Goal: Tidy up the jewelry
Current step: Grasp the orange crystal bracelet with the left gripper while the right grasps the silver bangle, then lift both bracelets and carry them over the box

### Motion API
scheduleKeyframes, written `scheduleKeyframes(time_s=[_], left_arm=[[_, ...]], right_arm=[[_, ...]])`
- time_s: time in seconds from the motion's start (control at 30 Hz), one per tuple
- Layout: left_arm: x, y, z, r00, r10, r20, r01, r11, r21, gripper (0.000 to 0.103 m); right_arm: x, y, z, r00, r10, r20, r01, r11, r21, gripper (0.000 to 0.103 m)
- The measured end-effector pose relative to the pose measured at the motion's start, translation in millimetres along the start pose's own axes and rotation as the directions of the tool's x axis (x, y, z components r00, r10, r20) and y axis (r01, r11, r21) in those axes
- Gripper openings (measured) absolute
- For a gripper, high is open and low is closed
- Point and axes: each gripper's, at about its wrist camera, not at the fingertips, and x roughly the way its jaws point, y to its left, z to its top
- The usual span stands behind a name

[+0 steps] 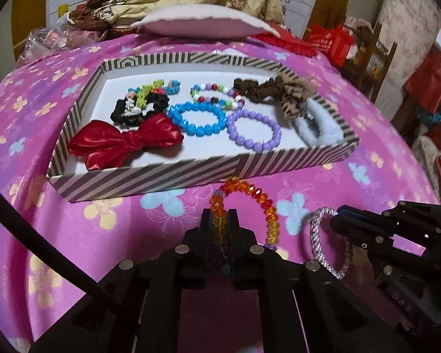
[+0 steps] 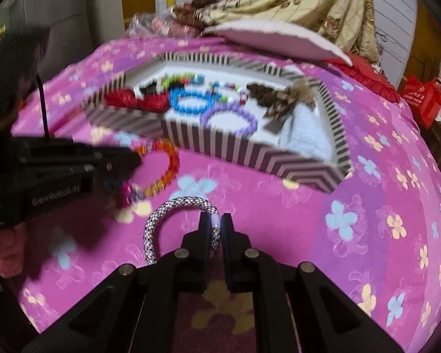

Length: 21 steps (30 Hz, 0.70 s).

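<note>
Beads sit pinched between my left gripper [image 1: 219,220] jaws: the orange and red crystal bracelet [image 1: 251,195] is clamped at one side, the rest of its loop arching free toward the box. My right gripper [image 2: 214,225] is closed just as tight on the silver sparkly bangle [image 2: 173,206], which stands nearly upright in the grip above the pink flowered cloth [image 2: 352,235]. Both tools tilt steeply downward and sit side by side, the right one showing at the edge of my left view. I judge the step to be the carry: both pieces are picked and neither is yet in the striped box [image 1: 150,179] just ahead. Next I need to lift each over the near wall and let go onto bare white floor, probably the front strip near the purple bead bracelet [image 1: 254,131], clear of the red satin bow [image 1: 123,142] and blue bead bracelet [image 1: 197,119]. My right view is smeared, so I can't be sure the bangle is fully off the cloth. Farther back lie the leopard scrunchie [image 1: 282,94] and a pale fluffy hair tie [image 1: 320,126].
</note>
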Motion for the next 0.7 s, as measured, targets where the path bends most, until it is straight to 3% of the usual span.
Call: scheduleKeyframes(time_s=[0.27, 0.7], left_arm=[[-35, -7, 4, 0.991, -0.071, 0.115, 0.071, 0.997, 0.000, 0.007], [-67, -7, -8, 0.975, -0.079, 0.208, 0.084, 0.996, -0.014, 0.007]], right_arm=[[-15, -8, 0, 0.999, 0.001, 0.046, -0.003, 0.999, 0.036, 0.007], [-9, -10, -4, 1.000, -0.015, 0.011, 0.014, 0.998, 0.058, 0.007]])
